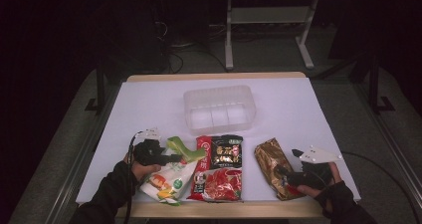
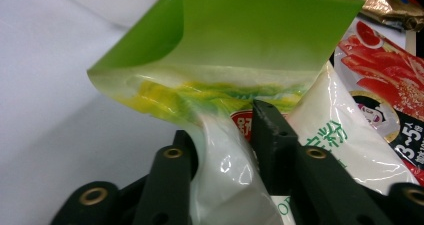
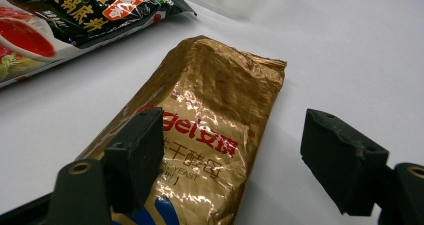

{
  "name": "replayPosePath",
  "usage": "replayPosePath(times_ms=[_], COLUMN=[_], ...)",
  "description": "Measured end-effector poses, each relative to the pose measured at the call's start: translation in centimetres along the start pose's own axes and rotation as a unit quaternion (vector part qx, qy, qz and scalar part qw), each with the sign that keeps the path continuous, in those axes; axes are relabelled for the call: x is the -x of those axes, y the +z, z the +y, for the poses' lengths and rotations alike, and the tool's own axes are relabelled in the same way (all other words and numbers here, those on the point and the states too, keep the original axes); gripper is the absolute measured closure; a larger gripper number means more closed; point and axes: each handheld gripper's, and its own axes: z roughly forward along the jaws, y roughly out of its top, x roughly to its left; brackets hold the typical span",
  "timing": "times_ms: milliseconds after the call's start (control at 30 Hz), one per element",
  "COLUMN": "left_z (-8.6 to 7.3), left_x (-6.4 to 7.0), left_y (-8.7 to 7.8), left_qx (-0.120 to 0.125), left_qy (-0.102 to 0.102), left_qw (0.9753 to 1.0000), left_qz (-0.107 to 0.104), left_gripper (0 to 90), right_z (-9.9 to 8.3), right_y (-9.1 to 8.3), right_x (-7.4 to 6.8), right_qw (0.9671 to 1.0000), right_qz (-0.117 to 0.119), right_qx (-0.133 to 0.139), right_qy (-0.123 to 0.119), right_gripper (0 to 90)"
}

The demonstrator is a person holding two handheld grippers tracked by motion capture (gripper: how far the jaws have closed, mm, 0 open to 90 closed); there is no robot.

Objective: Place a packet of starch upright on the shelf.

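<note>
On the white table [image 1: 149, 104], the left gripper [image 2: 225, 135] is clenched on the neck of a green-and-white pouch [image 2: 235, 50] at the near left, its top flopping. Beside it lies a red and black packet [image 1: 220, 167]. The right gripper [image 3: 230, 160], jaws spread, straddles a gold yeast packet [image 3: 210, 135]. Lift the pouch slowly, keeping grip, toward the clear tub [image 1: 219, 108]

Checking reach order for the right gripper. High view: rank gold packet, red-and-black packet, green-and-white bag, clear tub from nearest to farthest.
From the right gripper, high view:
1. gold packet, right under the gripper at the near right edge.
2. red-and-black packet, next along, near centre.
3. and 4. clear tub, at the table's middle, beyond the packets, and green-and-white bag, far side at the near left, in the left gripper: too close to call.
</note>
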Motion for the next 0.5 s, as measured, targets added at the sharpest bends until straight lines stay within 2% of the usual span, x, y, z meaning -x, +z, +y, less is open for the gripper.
replayPosePath(times_ms=[67,167,267,367,500], left_z=[-0.1,-0.4,-0.6,-0.7,-0.7], left_x=[0.2,0.6,0.5,0.7,1.2], left_y=[-0.2,-0.7,-1.2,-2.0,-2.4], left_qx=[0.007,0.016,0.026,0.048,0.059], left_qy=[0.005,0.007,-0.004,-0.014,-0.002], left_qw=[0.9999,0.9997,0.9995,0.9987,0.9981], left_qz=[0.008,0.018,0.016,0.009,0.021], left_gripper=[79.7,82.9,84.3,84.6,85.0], right_z=[0.0,0.0,0.0,0.1,0.3], right_y=[0.0,-0.1,-0.1,-0.1,0.2], right_x=[0.0,0.1,0.3,0.3,0.3], right_qw=[1.0,1.0,0.9999,0.9999,1.0], right_qz=[-0.002,-0.009,-0.011,-0.01,-0.006], right_qx=[0.0,0.0,0.003,0.004,0.002], right_qy=[0.0,0.001,0.005,0.003,0.004], right_gripper=[24.6,24.6,24.7,25.1,25.4])
